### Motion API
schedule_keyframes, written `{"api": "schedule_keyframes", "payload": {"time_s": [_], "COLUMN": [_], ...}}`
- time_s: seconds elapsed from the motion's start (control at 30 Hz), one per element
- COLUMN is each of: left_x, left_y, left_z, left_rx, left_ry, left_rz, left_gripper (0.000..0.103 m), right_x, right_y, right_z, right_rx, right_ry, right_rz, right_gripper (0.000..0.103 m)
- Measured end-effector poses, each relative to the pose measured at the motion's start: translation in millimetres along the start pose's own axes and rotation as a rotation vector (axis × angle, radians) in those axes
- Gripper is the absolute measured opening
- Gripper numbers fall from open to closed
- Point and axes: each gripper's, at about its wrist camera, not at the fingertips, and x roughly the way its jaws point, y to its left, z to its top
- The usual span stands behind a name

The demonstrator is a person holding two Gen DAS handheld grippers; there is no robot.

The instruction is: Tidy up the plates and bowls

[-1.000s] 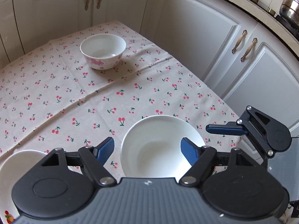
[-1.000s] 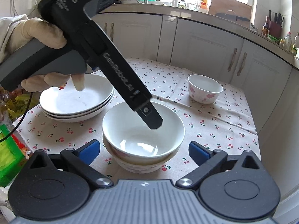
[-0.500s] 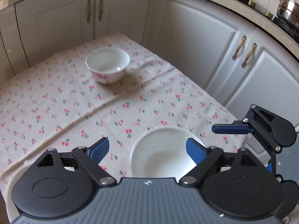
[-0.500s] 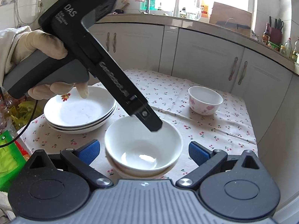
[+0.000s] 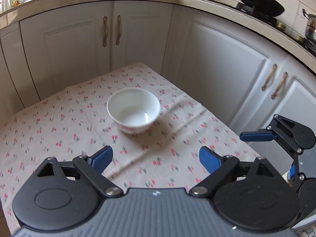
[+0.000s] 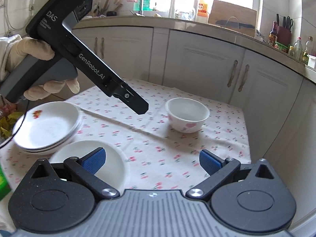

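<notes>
A small white bowl (image 5: 133,110) with pink flowers stands alone on the cherry-print tablecloth (image 5: 59,130), ahead of my left gripper (image 5: 156,159). The left jaws are opening and nothing is between them. In the right wrist view the same bowl (image 6: 187,116) sits at the far right of the table. My right gripper (image 6: 152,161) is open and empty over the cloth. A wide white bowl (image 6: 114,164) sits at the lower left, partly behind the right gripper's left finger. Stacked white plates (image 6: 47,126) lie further left. The left gripper (image 6: 141,108) hangs above the table's middle.
White cabinet doors (image 5: 138,39) close in the table on the far side and the right. The table's right edge (image 6: 246,138) drops off just past the small bowl. A gloved hand (image 6: 39,53) holds the left gripper. A green packet (image 6: 3,179) lies at the left edge.
Both grippers have drawn away from the wide bowl and swung toward the small bowl. The left jaws have spread wider. The wide bowl has dropped out of the left wrist view.
</notes>
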Motion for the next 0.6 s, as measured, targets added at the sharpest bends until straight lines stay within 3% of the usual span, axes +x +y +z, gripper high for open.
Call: {"api": "schedule_keyframes", "payload": {"time_s": [0.27,0.6], "left_x": [57.3,113.8], "left_y": [10.2,32.9], "left_z": [43.8,69.8], "left_rx": [-0.053,-0.114], "left_ry": [0.026,0.106], "left_rz": [-0.007,0.033], "left_gripper": [0.094,0.092], "right_x": [63.0,132.4], "right_y": [-51.1,-83.3], "right_z": [25.4,35.0], "right_rx": [0.025,0.047], "right_ry": [0.057,0.124], "right_rz": [0.037,0.064], "right_gripper": [0.102,0.101]}}
